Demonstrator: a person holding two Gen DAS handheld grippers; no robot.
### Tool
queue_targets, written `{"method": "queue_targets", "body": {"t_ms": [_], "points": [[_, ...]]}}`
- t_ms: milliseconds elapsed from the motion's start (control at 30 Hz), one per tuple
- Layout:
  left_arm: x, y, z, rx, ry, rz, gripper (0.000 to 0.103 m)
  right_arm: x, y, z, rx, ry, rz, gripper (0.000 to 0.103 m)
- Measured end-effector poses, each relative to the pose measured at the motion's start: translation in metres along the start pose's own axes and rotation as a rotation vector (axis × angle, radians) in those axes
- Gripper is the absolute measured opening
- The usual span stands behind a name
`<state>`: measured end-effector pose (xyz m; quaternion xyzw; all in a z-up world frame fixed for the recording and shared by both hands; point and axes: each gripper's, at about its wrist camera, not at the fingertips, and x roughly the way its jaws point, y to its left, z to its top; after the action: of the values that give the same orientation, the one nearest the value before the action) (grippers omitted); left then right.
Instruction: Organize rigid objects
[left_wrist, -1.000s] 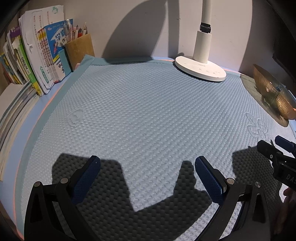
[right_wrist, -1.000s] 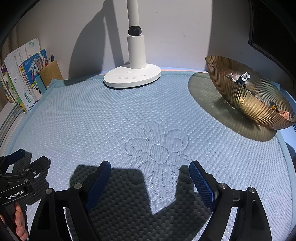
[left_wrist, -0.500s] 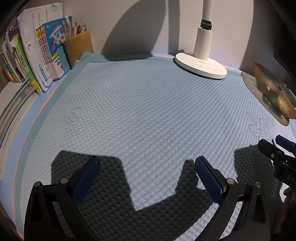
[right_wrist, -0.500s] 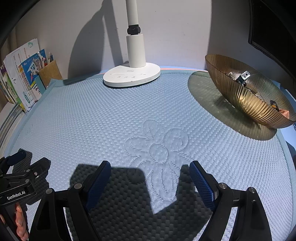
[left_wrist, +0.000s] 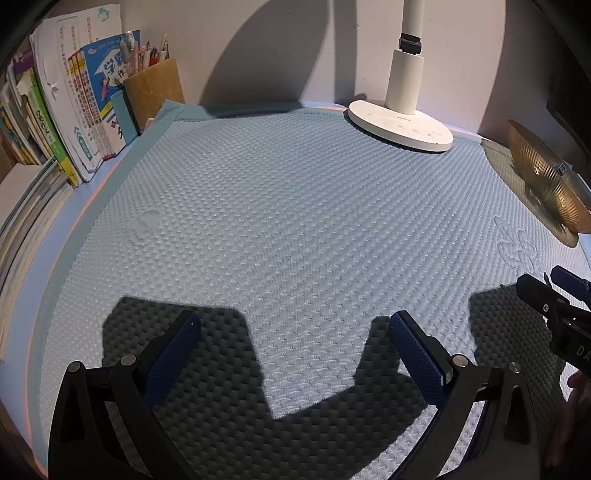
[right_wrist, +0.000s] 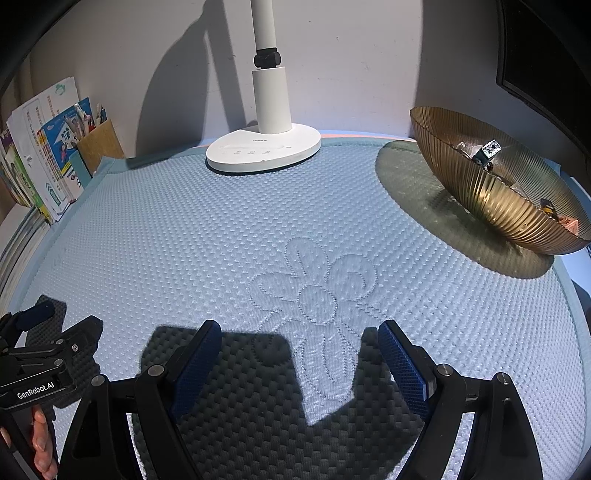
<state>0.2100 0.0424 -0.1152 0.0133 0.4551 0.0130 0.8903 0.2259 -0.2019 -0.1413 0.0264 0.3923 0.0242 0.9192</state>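
A ribbed golden bowl (right_wrist: 491, 192) stands at the right back of the light-blue quilted mat (right_wrist: 184, 240), holding several small objects, among them a little white cube (right_wrist: 492, 148). The same bowl (left_wrist: 543, 177) shows at the right edge of the left wrist view. My left gripper (left_wrist: 293, 341) hovers open over bare mat (left_wrist: 277, 206), nothing between its blue pads. My right gripper (right_wrist: 299, 349) is open too, above a stitched flower pattern (right_wrist: 314, 291), with nothing in it. Each gripper appears at the edge of the other's view.
A white lamp base (right_wrist: 264, 149) with its post stands at the back centre. Books (left_wrist: 70, 110) and a brown pen holder (left_wrist: 153, 92) line the left back edge. A dark screen edge (right_wrist: 546, 66) lies behind the bowl. A hand (right_wrist: 40, 439) holds the left gripper's handle.
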Motion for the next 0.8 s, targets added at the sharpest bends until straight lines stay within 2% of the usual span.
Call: {"method": "queue_targets", "body": {"t_ms": [667, 800], "points": [[0.0026, 0.0009, 0.0013, 0.002, 0.014, -0.002, 0.102, -0.0008, 0.0030, 0.0000, -0.003, 0.005, -0.006, 0.085], [0.0040, 0.0015, 0.0018, 0.000, 0.022, -0.003, 0.102, 0.0041, 0.0036, 0.0007, -0.011, 0.029, -0.011, 0.085]]}}
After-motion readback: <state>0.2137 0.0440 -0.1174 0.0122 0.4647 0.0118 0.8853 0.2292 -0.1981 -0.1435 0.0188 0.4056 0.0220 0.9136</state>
